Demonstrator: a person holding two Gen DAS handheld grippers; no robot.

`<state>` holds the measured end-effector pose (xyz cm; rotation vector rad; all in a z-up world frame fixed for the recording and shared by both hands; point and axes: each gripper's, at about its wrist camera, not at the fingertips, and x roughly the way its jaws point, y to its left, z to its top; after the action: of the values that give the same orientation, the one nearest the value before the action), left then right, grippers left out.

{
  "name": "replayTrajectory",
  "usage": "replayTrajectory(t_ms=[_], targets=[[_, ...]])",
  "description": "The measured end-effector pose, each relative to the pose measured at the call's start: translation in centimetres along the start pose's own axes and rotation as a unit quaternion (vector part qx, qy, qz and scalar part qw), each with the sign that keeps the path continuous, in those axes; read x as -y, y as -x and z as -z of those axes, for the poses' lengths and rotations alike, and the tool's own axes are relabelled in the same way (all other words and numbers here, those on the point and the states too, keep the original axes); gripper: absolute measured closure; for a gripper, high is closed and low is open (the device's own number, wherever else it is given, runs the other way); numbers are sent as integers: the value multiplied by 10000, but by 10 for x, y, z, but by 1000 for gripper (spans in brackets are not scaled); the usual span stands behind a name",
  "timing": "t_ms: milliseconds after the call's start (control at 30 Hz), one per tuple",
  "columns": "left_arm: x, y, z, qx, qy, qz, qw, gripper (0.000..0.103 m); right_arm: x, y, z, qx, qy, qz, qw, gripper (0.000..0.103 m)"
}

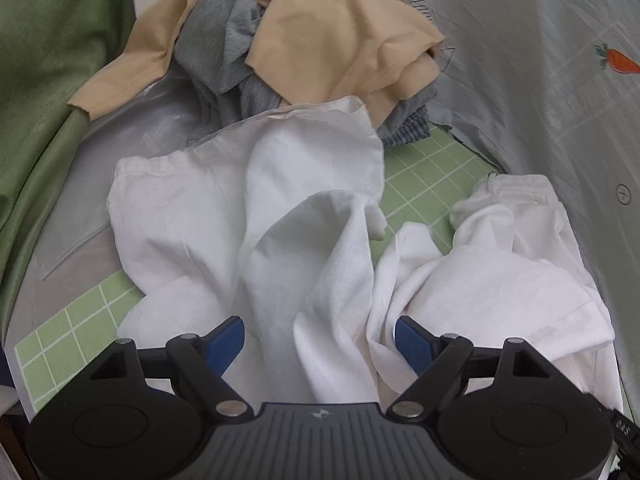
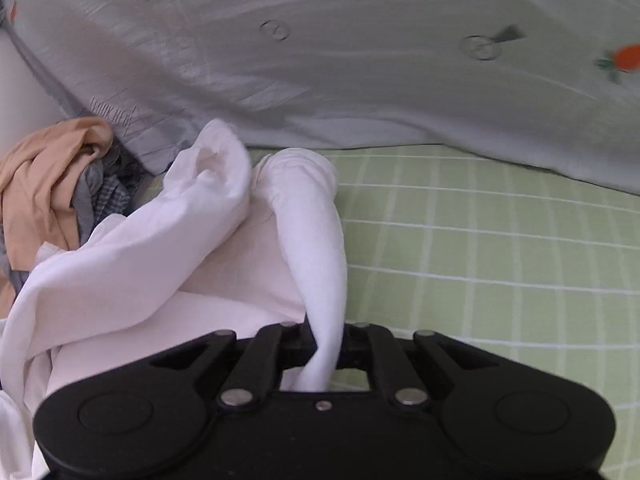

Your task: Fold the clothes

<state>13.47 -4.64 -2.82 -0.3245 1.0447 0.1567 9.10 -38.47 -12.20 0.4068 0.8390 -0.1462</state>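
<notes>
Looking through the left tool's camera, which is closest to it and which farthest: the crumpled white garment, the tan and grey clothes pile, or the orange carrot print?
1. Crumpled white garment: right at the left tool, between its open blue pads.
2. Tan and grey clothes pile: beyond it, straight ahead.
3. Orange carrot print: far right, on the grey quilt.

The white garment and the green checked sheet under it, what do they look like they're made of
White garment: seemingly a thin woven cotton, matte; it creases sharply, and one fold shows a fine ribbed texture.
Green checked sheet: probably a smooth cotton-type bed fabric, matte, with printed or woven white grid lines; the blur leaves the weave unclear.
</notes>
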Motion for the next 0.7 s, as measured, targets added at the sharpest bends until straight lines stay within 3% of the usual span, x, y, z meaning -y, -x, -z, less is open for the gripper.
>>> replayTrajectory(t_ms=[100, 233, 367, 500, 667, 700], targets=[[10, 17, 11, 14, -227, 367, 9991, 20, 60, 59, 22, 174, -417, 805, 9957, 99], [30, 36, 39, -98, -666, 822, 9943, 19, 133, 139, 83, 97, -884, 2072, 9742, 98], [52, 54, 74, -197, -1109, 971, 9889, 20, 185, 199, 154, -131, -1794, 2529, 9506, 97], [70, 71, 109, -283, -1481, 1065, 9828, 20, 203, 226, 184, -63, -2297, 2427, 9425, 92], [59, 81, 108, -186, -1020, 1010, 9895, 20, 221, 238, 181, 167, -2462, 2173, 9444, 49], [56, 82, 104, -126, -894, 950, 9914, 20, 223, 241, 180, 219, -2494, 2161, 9437, 45]])
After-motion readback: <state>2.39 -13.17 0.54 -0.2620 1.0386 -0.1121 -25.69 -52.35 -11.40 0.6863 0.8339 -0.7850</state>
